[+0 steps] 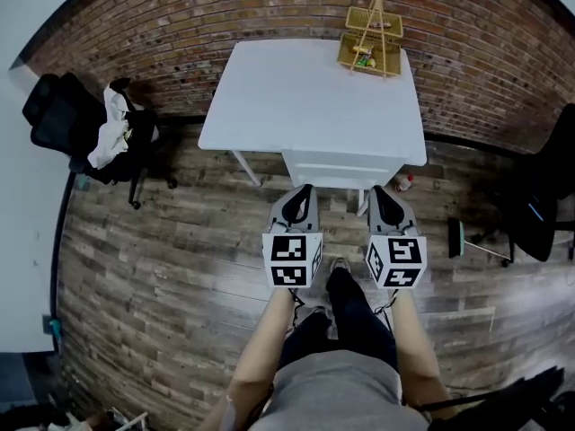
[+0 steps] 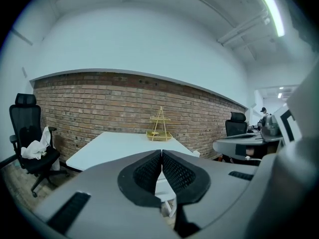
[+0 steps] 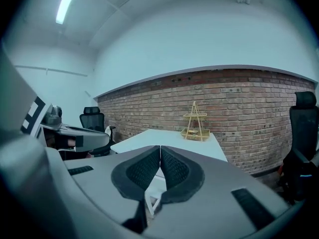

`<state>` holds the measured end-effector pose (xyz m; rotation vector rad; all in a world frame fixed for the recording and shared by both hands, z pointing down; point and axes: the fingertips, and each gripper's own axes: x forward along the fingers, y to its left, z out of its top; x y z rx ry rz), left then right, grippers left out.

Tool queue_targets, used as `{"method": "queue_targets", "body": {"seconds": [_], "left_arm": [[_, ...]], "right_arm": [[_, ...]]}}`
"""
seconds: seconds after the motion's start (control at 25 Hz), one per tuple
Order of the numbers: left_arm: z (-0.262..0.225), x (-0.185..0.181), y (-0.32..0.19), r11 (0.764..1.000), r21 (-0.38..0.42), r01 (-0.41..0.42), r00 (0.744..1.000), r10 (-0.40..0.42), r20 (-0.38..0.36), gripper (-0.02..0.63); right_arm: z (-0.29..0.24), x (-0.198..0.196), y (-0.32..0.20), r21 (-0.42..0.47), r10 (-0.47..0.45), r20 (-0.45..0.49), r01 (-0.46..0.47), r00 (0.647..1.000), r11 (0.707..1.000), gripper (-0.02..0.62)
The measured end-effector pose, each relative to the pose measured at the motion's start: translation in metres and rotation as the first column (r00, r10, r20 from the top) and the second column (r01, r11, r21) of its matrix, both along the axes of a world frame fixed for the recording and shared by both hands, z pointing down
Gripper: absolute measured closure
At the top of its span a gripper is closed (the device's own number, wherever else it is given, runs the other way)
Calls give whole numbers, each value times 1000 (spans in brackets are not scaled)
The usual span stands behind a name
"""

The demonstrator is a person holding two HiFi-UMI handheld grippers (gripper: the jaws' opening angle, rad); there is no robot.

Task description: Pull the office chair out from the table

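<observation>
Both left gripper (image 1: 305,190) and right gripper (image 1: 378,191) (closed) face table (image 1: 305,97) edge.

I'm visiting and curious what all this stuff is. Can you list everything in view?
table: one, white, against the brick wall
tiered wire basket: one, gold, table's far right corner
office chair: one, black, left by the wall, white cloth on it
second office chair: one, black, right edge
brick wall: one, red-brown, behind table
floor: wood planks, brown
left gripper: one, grey, shut, empty, before the table
right gripper: one, grey, shut, empty, beside it
person's legs: two, dark trousers, bottom centre
</observation>
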<state>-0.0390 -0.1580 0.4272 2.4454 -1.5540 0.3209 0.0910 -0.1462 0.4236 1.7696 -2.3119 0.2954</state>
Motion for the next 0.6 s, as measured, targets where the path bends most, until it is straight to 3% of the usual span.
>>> {"method": "queue_targets", "body": {"seconds": [0.6], "left_arm": [[12, 34, -113, 1000, -15, 24, 999, -24, 38, 592]], "right_arm": [[23, 22, -121, -62, -126, -88, 121, 988, 991, 580]]}}
